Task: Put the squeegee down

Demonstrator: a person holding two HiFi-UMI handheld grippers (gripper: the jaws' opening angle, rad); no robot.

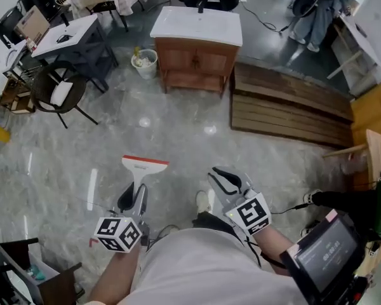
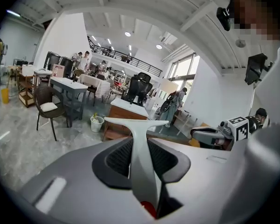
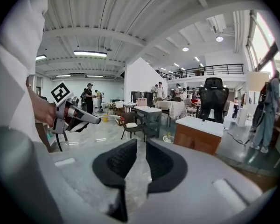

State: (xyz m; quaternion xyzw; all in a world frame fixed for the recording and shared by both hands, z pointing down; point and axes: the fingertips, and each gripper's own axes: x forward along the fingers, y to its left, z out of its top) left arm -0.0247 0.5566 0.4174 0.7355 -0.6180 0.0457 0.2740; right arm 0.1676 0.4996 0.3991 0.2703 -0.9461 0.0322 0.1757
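The squeegee (image 1: 145,165) has a white handle and a wide white blade with a red edge. My left gripper (image 1: 132,199) is shut on its handle and holds it out over the grey marble floor, blade pointing away from me. In the left gripper view the handle (image 2: 142,143) runs up between the black pads of the left gripper (image 2: 142,160). My right gripper (image 1: 223,182) hovers to the right of it at about the same height. Its jaws (image 3: 141,164) stand a narrow gap apart with nothing between them.
Ahead stands a wooden vanity cabinet (image 1: 193,59) with a white sink top, with a white bucket (image 1: 144,62) to its left. Wooden planks (image 1: 286,107) lie to its right. A dark table (image 1: 73,40) and a chair (image 1: 60,94) are at the left. A tablet (image 1: 327,253) hangs at my lower right.
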